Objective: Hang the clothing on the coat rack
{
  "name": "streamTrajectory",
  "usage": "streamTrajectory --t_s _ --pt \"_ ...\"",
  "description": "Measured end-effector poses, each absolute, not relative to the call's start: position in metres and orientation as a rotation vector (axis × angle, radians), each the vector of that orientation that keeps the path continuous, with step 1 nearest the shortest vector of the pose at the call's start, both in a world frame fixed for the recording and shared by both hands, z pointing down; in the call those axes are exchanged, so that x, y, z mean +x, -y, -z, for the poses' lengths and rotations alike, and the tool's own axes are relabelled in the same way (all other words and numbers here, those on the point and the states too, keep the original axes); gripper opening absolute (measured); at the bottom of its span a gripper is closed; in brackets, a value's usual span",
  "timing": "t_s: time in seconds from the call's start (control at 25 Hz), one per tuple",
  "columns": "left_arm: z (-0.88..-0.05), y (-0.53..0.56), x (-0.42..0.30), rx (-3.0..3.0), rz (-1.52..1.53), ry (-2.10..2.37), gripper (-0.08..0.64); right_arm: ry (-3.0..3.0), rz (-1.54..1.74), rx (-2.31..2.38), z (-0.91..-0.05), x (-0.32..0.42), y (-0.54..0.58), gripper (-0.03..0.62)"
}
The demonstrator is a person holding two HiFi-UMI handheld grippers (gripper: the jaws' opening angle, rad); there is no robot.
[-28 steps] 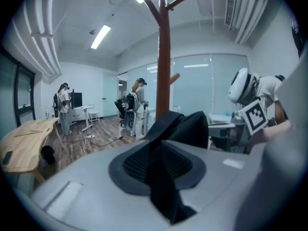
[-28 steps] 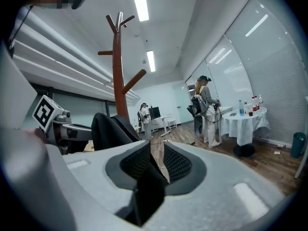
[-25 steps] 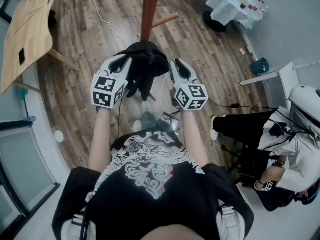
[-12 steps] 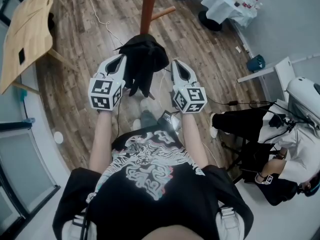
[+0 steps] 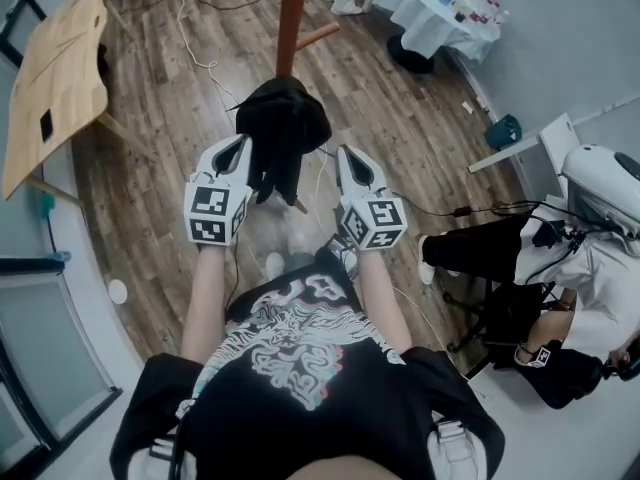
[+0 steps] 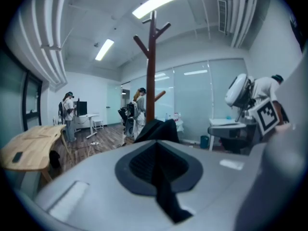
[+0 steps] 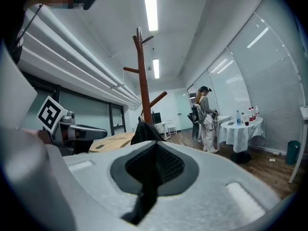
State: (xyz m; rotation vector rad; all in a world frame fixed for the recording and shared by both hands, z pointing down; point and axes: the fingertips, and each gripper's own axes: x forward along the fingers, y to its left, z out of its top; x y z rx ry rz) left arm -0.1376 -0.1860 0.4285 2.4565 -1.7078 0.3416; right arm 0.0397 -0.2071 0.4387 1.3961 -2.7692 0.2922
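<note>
A black garment (image 5: pixel 283 123) hangs bunched between my two grippers, in front of the person's chest. My left gripper (image 5: pixel 242 146) is shut on its left side, and a strip of black cloth (image 6: pixel 165 196) trails out of the closed jaws. On the other side my right gripper (image 5: pixel 349 156) is also shut on the cloth (image 7: pixel 144 196). The brown wooden coat rack (image 5: pixel 291 13) stands just beyond the garment. In the left gripper view the coat rack (image 6: pixel 150 66) rises with bare branches, and in the right gripper view the coat rack (image 7: pixel 141 81) is bare too.
A light wooden table (image 5: pixel 50 68) stands at the left, and cables (image 5: pixel 205 28) run over the wood floor. At the back right is a round table with a white cloth (image 5: pixel 432 13). A seated person (image 5: pixel 560 268) and a white desk (image 5: pixel 535 153) are at the right.
Both grippers keep their hold on the garment. They sit slightly lower and closer together in the head view, and the rack's base has drifted a little up the frame.
</note>
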Motion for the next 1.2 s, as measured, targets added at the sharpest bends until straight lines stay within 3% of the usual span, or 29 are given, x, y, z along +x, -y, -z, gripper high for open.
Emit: streamTrajectory --t_s 0.4,1.2 --pt "-0.408 0.157 -0.103 2.493 -0.304 1.697 -0.011 2.814 -0.226 1.283 -0.429 0.041 0.177 0.000" --pt "-0.400 0.033 -0.008 2.430 -0.368 1.790 -0.011 2.987 -0.100 1.158 -0.398 0.119 0.033 0.000"
